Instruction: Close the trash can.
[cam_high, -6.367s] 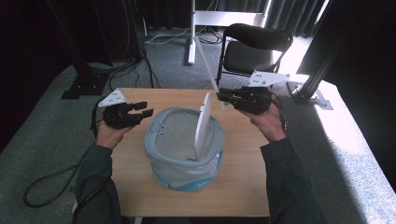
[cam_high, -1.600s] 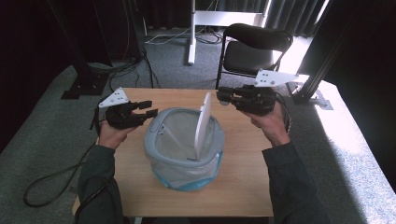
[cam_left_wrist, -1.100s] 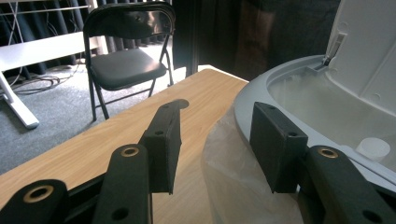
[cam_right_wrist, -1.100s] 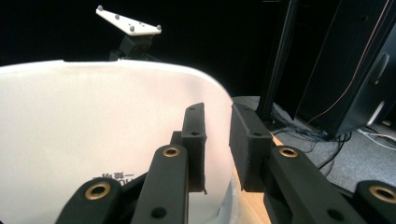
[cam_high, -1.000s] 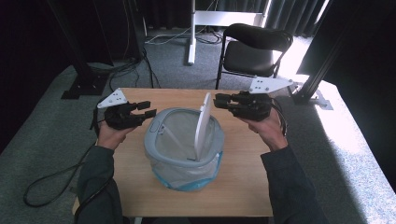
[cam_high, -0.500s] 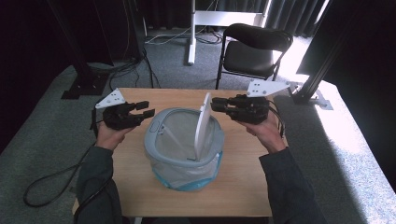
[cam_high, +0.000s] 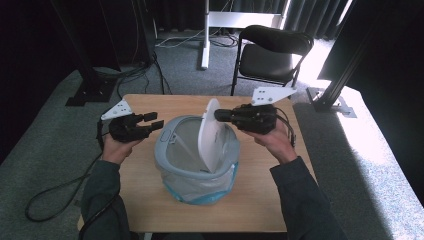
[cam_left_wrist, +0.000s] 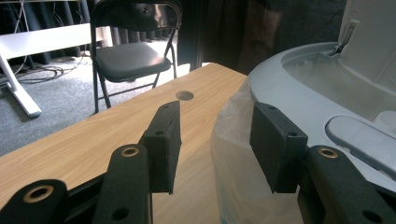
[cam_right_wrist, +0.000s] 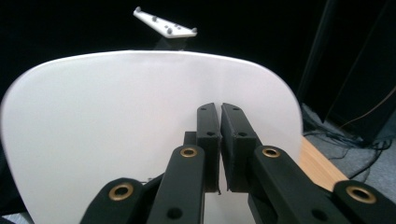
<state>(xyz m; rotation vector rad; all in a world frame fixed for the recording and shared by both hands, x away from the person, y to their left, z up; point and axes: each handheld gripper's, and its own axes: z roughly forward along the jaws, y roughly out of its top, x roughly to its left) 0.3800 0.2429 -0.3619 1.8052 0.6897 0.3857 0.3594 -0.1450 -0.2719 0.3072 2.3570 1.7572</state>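
A grey bin (cam_high: 163, 149) lined with a clear bag stands mid-table, its white lid (cam_high: 210, 136) tipped up on edge. My right gripper (cam_high: 217, 115) is shut with nothing between its jaws, which have just been closing; its tips are at the lid's upper right face. In the right gripper view the lid (cam_right_wrist: 93, 126) stands directly beyond the joined tips of the right gripper (cam_right_wrist: 219, 108). My left gripper (cam_high: 156, 125) is open just left of the bin's rim. In the left gripper view the left gripper (cam_left_wrist: 215, 135) frames the bagged bin wall (cam_left_wrist: 299, 93), apart from it.
The wooden table (cam_high: 150, 200) has a round hole (cam_left_wrist: 185, 95) near its far edge. A black folding chair (cam_high: 272, 50) stands behind the table, beside a white stand base (cam_high: 240, 20). Cables trail over the grey carpet at left.
The right gripper has moved left to the upright lid and its jaws have drawn together. The left gripper and the bin have stayed put.
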